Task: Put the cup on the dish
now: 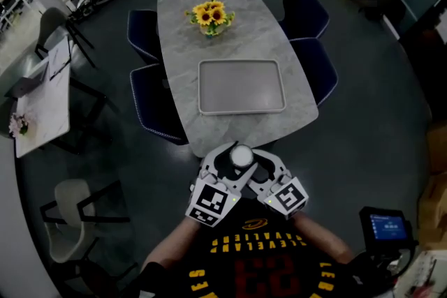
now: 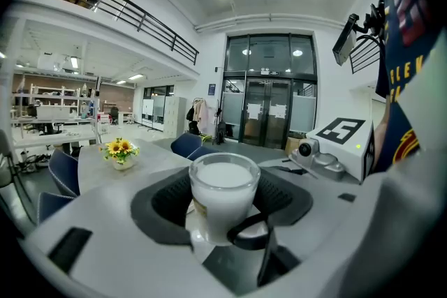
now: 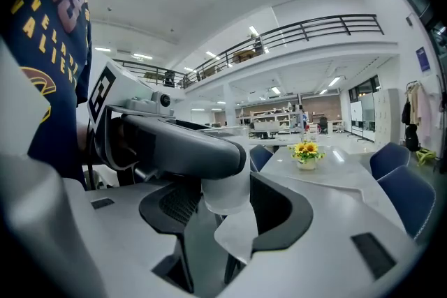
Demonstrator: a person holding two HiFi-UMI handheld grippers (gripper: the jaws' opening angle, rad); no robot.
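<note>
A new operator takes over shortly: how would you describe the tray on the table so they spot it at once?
Find the long grey table with dark blue chairs on both sides. The tray lies on its near half, in front of the sunflowers. It alone is flat: a grey rectangle with a raised rim and rounded corners.

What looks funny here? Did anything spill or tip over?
Nothing spilled or tipped. The only odd bit: the left gripper and right gripper both clasp one white cup, upright in the air, short of the table with the grey tray.
</note>
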